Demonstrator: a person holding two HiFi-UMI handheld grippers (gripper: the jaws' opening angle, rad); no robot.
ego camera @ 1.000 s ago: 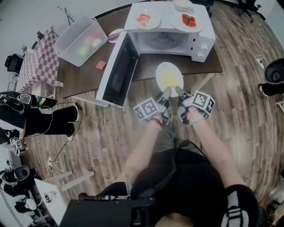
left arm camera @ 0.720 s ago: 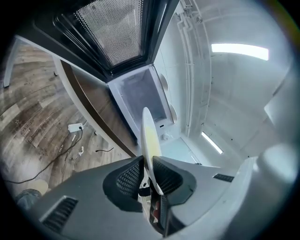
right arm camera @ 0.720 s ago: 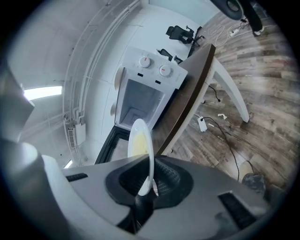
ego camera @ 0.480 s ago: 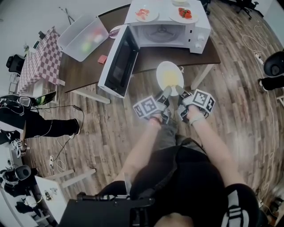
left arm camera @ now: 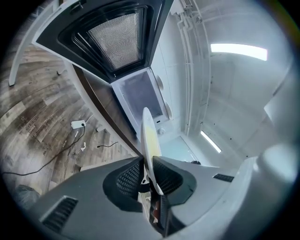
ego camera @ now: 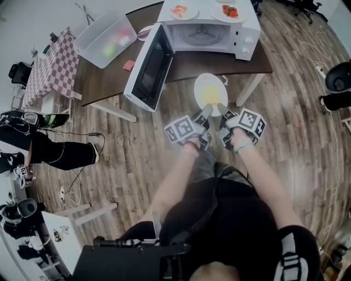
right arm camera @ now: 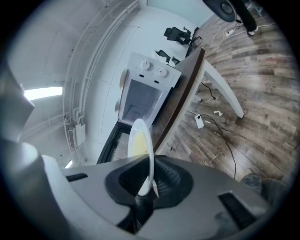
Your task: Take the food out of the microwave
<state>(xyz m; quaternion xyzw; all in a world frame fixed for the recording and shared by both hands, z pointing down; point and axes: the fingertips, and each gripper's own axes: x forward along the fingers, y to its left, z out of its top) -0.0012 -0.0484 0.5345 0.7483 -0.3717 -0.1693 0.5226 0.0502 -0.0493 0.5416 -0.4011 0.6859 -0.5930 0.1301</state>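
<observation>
Far left on table: clear plastic bin, tilted, w/ small pink item just beside it. Next, microwave door swung wide open, sticking out past table edge. Then white microwave, standing on table, w/ two small dishes of red food on top. In front of table edge, over wooden floor, out of microwave: round white plate w/ yellow food, held in air approx. level. Clenched on its near rim, left gripper; in left gripper view, fingers pressing rim from both sides, plate seen edge-on. Just beside, to the right, right gripper, also grasping near rim; fingers nearly together on thin edge. Both marker cubes facing up.
</observation>
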